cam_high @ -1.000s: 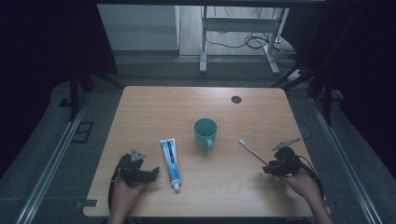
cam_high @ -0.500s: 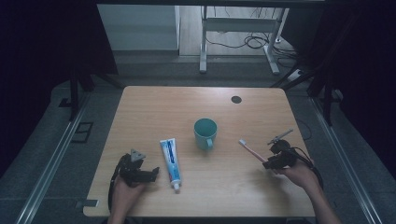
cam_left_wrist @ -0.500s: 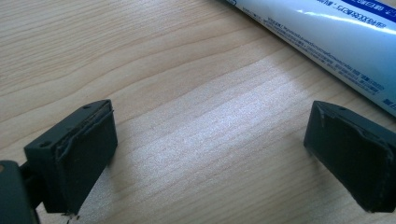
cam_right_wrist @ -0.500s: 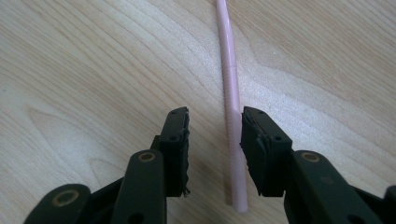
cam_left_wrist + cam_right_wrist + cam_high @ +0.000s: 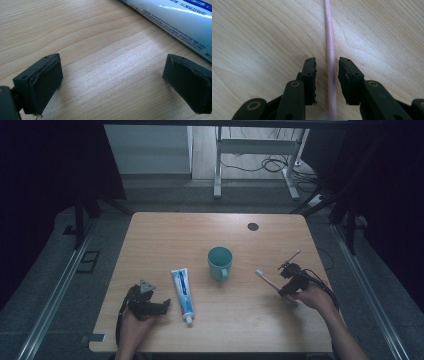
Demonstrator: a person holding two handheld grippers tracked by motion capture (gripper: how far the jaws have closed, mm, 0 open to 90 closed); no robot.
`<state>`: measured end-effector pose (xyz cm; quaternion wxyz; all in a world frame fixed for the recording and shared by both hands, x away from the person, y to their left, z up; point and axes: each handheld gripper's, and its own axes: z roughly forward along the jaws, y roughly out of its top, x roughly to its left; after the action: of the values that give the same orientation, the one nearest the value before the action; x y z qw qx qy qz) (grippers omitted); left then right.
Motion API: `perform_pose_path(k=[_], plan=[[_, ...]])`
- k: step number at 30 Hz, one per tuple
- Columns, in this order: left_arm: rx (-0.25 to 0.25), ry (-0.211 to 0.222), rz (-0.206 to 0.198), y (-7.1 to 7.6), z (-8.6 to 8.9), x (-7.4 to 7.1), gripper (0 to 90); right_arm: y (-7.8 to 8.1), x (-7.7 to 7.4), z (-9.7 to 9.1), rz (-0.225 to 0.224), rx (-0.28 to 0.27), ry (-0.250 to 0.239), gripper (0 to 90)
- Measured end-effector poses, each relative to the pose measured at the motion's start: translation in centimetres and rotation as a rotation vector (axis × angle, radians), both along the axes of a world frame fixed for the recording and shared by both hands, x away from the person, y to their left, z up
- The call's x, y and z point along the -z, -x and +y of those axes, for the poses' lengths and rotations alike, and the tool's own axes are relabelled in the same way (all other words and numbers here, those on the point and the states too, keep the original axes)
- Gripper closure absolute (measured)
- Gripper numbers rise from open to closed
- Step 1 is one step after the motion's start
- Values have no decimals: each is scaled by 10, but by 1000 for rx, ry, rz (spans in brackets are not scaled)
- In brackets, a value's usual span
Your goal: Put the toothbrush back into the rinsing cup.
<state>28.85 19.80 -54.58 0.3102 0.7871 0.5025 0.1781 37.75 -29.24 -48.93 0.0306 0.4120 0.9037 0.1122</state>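
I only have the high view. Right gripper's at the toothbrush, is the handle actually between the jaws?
Observer: Yes. The right gripper view shows the pink toothbrush handle lying between the jaws of the right gripper, which have just been closing; a thin gap shows on each side.
Operator: Lifted yet?
Observer: No, it lies flat on the table.
Operator: Left gripper?
Observer: The left gripper is wide open over bare wood, with the toothpaste tube just beyond its jaws.

Right gripper (image 5: 327, 75) jaws just closing, narrow gap left; left gripper (image 5: 112, 82) jaws wide apart
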Motion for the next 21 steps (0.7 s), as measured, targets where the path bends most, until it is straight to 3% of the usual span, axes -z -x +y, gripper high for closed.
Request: perform_pose_path(k=[21], plan=[[2,-2,0,0,0,0,28,-23,7,24,79,-53,109,776]])
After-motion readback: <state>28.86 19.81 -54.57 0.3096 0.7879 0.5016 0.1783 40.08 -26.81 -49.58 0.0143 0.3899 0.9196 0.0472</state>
